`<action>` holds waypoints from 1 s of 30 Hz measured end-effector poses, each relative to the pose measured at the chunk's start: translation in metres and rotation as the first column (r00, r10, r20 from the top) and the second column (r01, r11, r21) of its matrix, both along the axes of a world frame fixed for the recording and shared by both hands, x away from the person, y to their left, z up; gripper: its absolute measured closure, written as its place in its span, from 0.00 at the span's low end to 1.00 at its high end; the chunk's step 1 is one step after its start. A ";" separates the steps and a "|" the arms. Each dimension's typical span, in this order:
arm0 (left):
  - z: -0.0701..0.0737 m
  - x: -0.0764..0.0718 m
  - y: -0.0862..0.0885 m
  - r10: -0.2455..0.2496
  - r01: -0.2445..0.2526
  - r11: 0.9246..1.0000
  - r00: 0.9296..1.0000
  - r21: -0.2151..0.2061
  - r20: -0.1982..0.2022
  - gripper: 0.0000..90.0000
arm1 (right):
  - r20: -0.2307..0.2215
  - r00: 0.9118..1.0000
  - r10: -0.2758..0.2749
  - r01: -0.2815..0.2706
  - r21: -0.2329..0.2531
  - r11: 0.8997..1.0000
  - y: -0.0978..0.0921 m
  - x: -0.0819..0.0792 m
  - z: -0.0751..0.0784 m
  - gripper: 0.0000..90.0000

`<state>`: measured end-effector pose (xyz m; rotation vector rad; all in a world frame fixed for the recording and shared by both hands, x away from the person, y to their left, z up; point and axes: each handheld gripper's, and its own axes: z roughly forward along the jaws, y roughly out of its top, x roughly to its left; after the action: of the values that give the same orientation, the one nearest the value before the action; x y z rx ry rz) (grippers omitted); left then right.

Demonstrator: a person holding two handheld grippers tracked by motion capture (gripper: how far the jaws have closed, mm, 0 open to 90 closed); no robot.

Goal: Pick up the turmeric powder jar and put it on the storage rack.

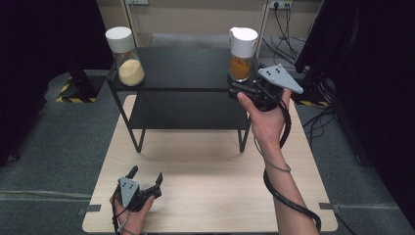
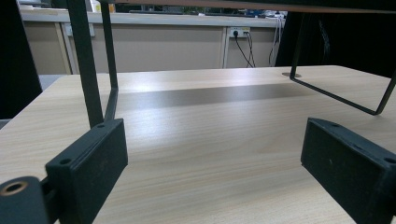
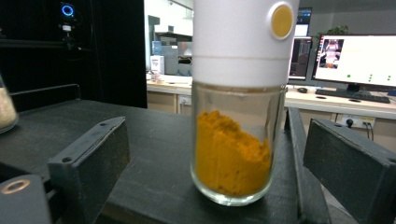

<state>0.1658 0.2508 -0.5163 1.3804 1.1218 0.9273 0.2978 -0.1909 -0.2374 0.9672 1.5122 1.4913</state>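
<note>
A light wooden table [image 1: 210,166] stands on grey carpet, with dark curtains at both sides and a pale wall with power sockets behind. On the table's far half sits a black two-tier metal shelf [image 1: 186,95].

At the right end of the shelf's top tier stands a glass spice jar [image 1: 242,49] with a tall white lid, upright and partly filled with orange-yellow powder. In the right gripper view the jar [image 3: 236,116] rests near the shelf's edge, and a round yellow button shows on its lid.

The right gripper [image 1: 240,88] is held at the jar's base; its jaws stand wide, one on each side of the glass with a gap on both sides, not touching it. The person's right hand [image 1: 266,115] grips its body, with the cable looping down along the forearm.

At the left end of the same tier stands a second jar [image 1: 125,56], white-lidded and holding pale yellow grains, well apart from the first.

The left gripper [image 1: 146,176] rests low over the near left part of the table, jaws spread wide with nothing between them, pointing toward the shelf's legs.
</note>
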 end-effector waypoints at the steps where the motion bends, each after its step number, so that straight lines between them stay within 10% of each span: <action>1: 0.000 0.000 0.000 0.000 0.000 1.000 1.000 0.000 0.001 0.08 | 0.000 1.000 0.002 -0.002 -0.002 1.000 0.000 -0.001 -0.001 0.08; 30: 0.001 0.000 -0.001 -0.001 0.001 1.000 1.000 0.014 0.000 0.08 | 0.027 0.998 0.061 -0.060 -0.007 0.998 -0.018 -0.039 -0.033 0.08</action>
<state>0.1656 0.2498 -0.5157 1.3918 1.1162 0.9362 0.2593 -0.2088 -0.2699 0.9008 1.5378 1.5356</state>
